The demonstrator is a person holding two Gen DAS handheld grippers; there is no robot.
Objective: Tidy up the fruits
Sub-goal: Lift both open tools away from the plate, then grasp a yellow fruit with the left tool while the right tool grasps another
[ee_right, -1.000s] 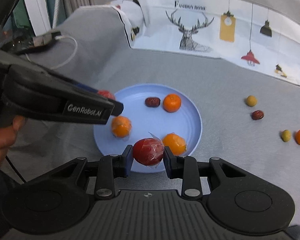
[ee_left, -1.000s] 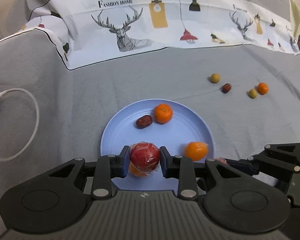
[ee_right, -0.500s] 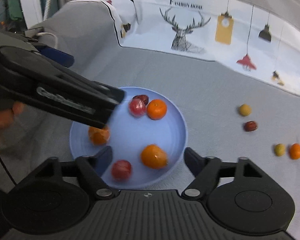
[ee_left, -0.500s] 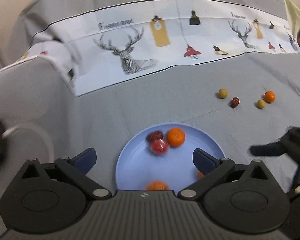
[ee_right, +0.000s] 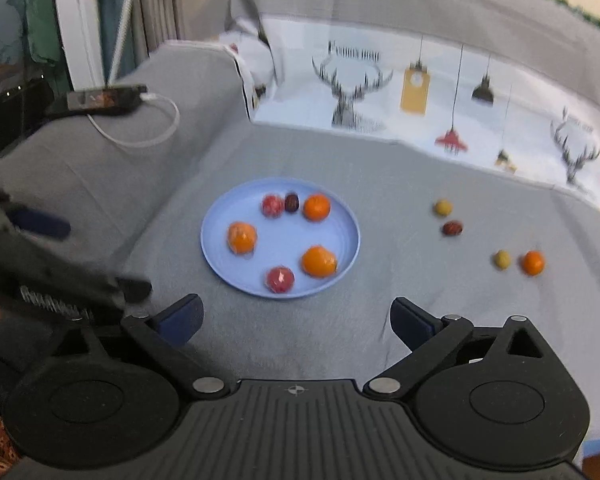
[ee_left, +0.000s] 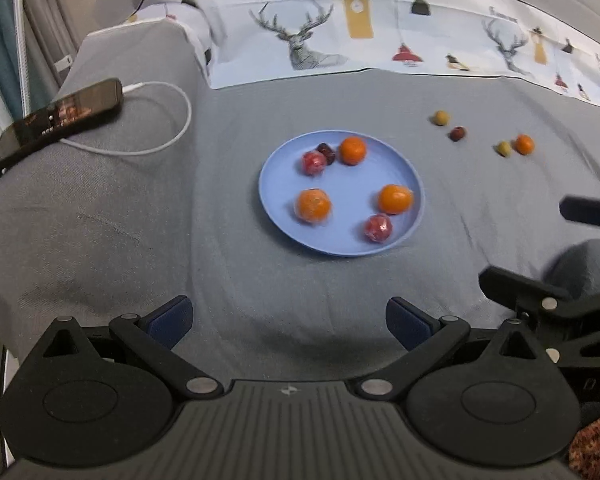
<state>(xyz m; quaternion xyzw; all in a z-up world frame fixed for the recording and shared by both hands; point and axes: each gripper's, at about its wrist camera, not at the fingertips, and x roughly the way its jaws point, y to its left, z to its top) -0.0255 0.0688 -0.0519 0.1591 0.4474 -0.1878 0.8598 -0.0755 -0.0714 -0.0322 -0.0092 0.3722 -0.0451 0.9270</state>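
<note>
A blue plate (ee_left: 352, 245) (ee_right: 220, 256) lies on the grey cloth. It holds three oranges (ee_left: 313, 205) (ee_right: 319, 261), two wrapped red fruits (ee_left: 378, 227) (ee_right: 279, 279) and a dark date (ee_left: 326, 152) (ee_right: 291, 202). To its right on the cloth lie two yellow-green fruits (ee_left: 441, 117) (ee_right: 502, 259), a date (ee_left: 457, 133) (ee_right: 452, 228) and a small orange (ee_left: 524, 144) (ee_right: 533, 262). My left gripper (ee_left: 288, 320) is open and empty, well in front of the plate. My right gripper (ee_right: 296, 320) is open and empty too, also short of the plate.
A phone (ee_left: 60, 118) (ee_right: 100, 98) with a white cable (ee_left: 172, 128) lies on the raised cushion at the left. A deer-print cloth (ee_left: 360, 28) (ee_right: 420, 92) covers the back. Each gripper shows at the edge of the other's view.
Both grippers opened and let their red fruits go onto the plate, one rolling to the date. Both have since drawn back and up, away from the plate.
</note>
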